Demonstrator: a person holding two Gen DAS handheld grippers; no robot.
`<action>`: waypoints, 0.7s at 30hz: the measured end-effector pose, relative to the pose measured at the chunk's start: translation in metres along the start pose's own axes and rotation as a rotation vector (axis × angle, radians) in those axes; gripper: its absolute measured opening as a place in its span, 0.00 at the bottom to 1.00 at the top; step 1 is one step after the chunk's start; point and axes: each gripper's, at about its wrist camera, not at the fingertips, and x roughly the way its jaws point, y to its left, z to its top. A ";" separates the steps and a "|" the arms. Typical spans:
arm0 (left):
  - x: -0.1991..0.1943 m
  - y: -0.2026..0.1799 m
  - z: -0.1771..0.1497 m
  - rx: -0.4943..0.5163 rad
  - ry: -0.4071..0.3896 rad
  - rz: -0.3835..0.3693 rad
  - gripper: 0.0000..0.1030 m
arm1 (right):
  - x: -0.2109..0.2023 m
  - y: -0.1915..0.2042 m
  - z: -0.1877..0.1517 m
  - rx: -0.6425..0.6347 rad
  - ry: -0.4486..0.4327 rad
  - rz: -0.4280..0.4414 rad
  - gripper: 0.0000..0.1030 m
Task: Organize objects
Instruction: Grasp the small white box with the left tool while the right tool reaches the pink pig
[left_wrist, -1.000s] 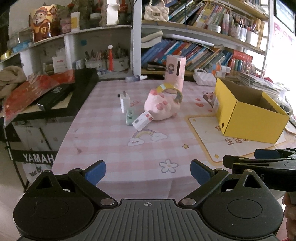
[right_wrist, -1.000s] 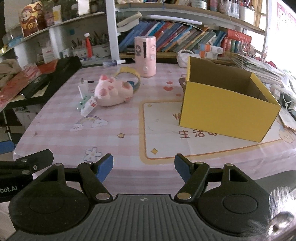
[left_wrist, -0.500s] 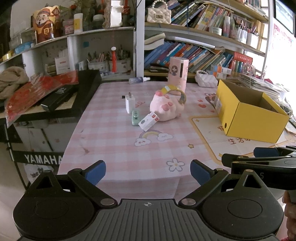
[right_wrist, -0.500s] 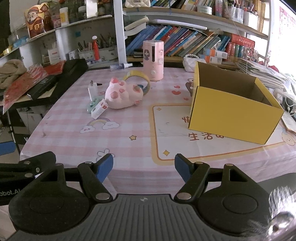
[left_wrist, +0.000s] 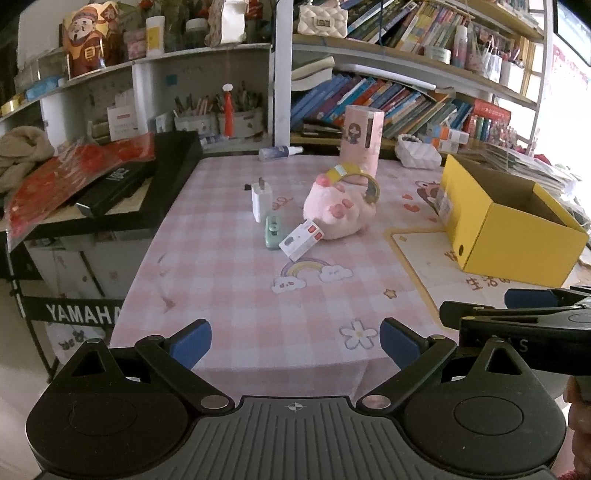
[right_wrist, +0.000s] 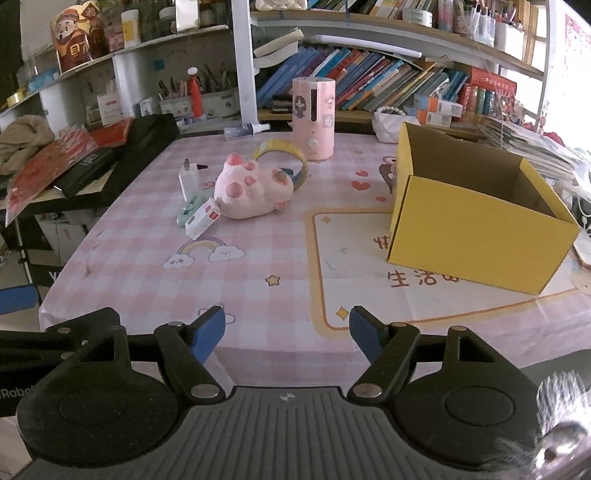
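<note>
An open yellow cardboard box (right_wrist: 476, 218) (left_wrist: 513, 221) stands on the right of the pink checked table (right_wrist: 258, 266). A pink plush toy (right_wrist: 251, 192) (left_wrist: 336, 210) lies mid-table with a yellow tape roll (right_wrist: 284, 157) behind it. Left of it are a small white and red box (right_wrist: 202, 220) (left_wrist: 301, 240), a green item (left_wrist: 272, 228) and a white charger (left_wrist: 261, 199). A pink cylinder (right_wrist: 314, 118) stands at the back. My left gripper (left_wrist: 295, 341) and right gripper (right_wrist: 287, 328) are open and empty, near the table's front edge.
A black keyboard case (left_wrist: 147, 184) with red packets lies left of the table. Bookshelves (right_wrist: 369, 81) run along the back. A small spray bottle (right_wrist: 245, 130) and a white bag (right_wrist: 391, 123) sit at the table's far edge. The right gripper shows in the left wrist view (left_wrist: 517, 321).
Both grippers have drawn back from the table and risen a little; the objects look smaller and further away. Nothing on the table moved.
</note>
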 end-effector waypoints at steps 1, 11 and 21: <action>0.003 0.000 0.002 0.001 0.003 0.003 0.96 | 0.004 0.000 0.002 0.000 0.003 0.002 0.71; 0.041 0.003 0.024 -0.021 0.015 0.008 0.94 | 0.045 -0.004 0.034 -0.016 0.029 0.030 0.71; 0.091 0.001 0.049 -0.037 0.045 0.043 0.64 | 0.090 -0.014 0.075 -0.022 0.020 0.093 0.75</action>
